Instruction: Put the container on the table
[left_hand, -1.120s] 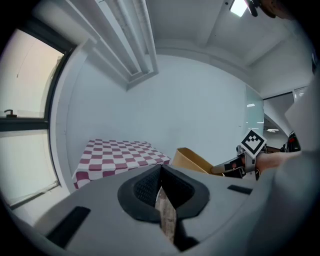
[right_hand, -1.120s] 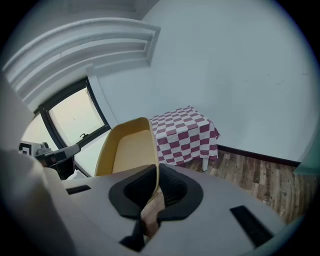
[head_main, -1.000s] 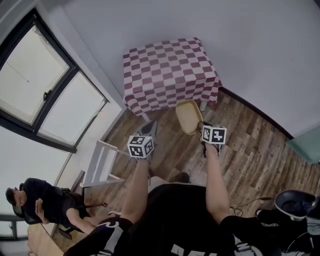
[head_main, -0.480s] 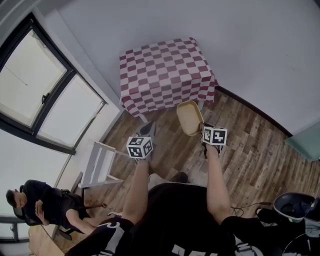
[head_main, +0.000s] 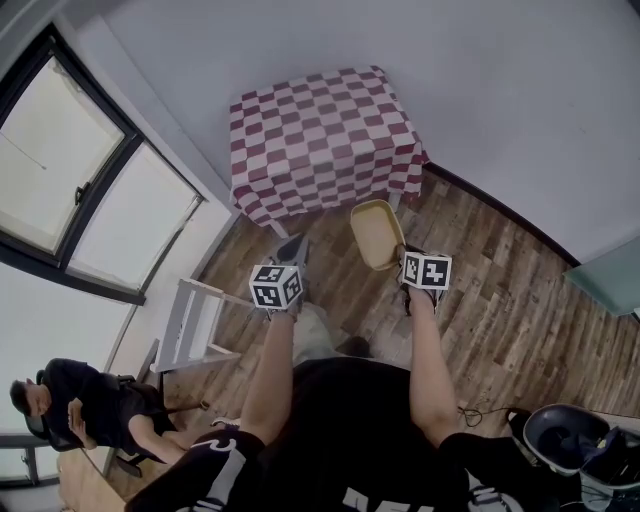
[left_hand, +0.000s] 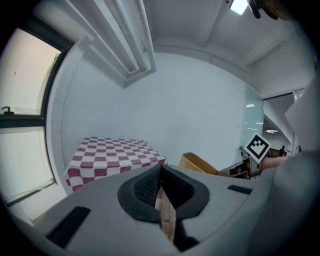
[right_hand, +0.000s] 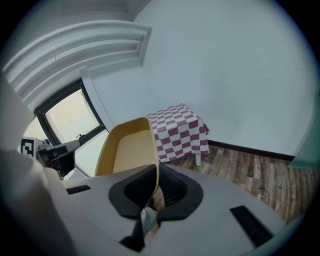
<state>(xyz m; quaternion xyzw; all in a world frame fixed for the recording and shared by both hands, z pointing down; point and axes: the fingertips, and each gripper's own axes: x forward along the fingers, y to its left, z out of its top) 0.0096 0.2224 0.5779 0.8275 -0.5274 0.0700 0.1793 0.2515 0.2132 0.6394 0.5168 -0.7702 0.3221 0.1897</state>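
A tan container (head_main: 377, 233) hangs above the wooden floor, short of the table (head_main: 320, 135) with its red-and-white checked cloth. My right gripper (head_main: 400, 256) is shut on the container's rim. In the right gripper view the thin wall of the container (right_hand: 127, 150) is pinched in my right gripper (right_hand: 156, 187), with the table (right_hand: 180, 127) beyond it. My left gripper (head_main: 292, 252) is shut with nothing in it, to the left of the container. From my left gripper (left_hand: 161, 187) I see the table (left_hand: 112, 152) ahead and the container (left_hand: 200, 163) at the right.
Grey walls meet behind the table. A large window (head_main: 80, 190) fills the left side, with a white frame stand (head_main: 195, 325) below it. A person (head_main: 70, 410) sits at the bottom left. A dark bin (head_main: 565, 435) stands at the bottom right.
Both grippers and the container have moved a little toward the table. The right gripper's hold on the rim is unchanged, and the left stays shut.
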